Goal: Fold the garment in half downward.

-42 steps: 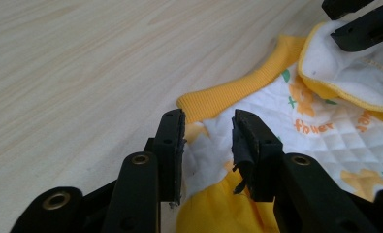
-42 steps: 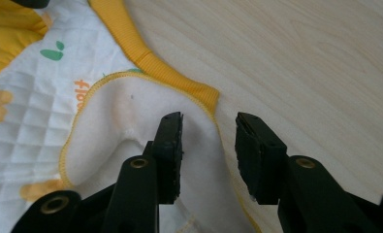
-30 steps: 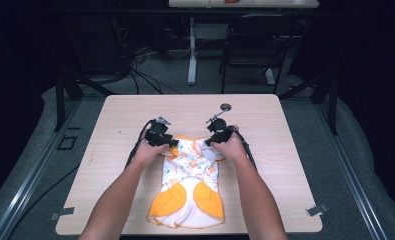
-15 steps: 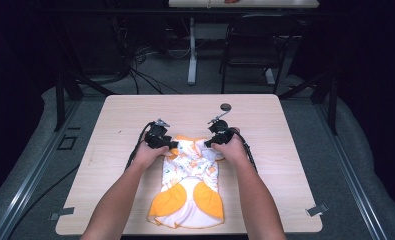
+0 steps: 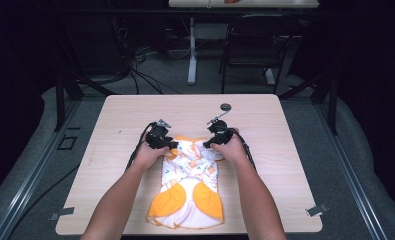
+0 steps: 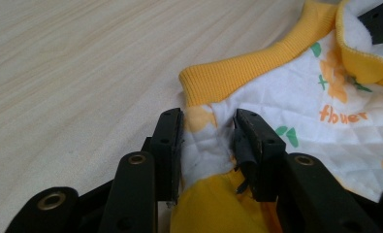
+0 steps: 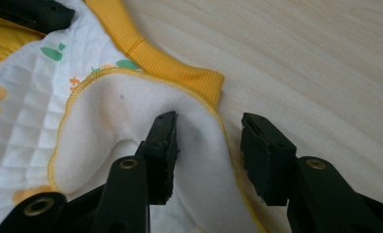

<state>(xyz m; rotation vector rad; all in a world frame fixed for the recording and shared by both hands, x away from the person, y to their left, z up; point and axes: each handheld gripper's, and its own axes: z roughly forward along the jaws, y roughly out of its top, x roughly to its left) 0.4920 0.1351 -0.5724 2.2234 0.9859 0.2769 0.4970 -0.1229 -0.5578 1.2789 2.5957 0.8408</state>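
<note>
A light wooden table (image 5: 285,165) with rounded corners carries everything. A quilted white and orange baby garment (image 5: 187,187) lies flat on it, running from the centre toward six o'clock. A small dark round disc (image 5: 226,106) rests on the wood at about one o'clock, well apart from the garment.

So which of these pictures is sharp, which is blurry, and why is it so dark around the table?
High view: light falls on the pale wooden table; the room around is dim, and the white-and-orange quilted baby garment looks soft. Left gripper view: garment print crisp, nearest black parts of the left gripper blurred. Right gripper view: even light, faint shadow under the right gripper.
</note>
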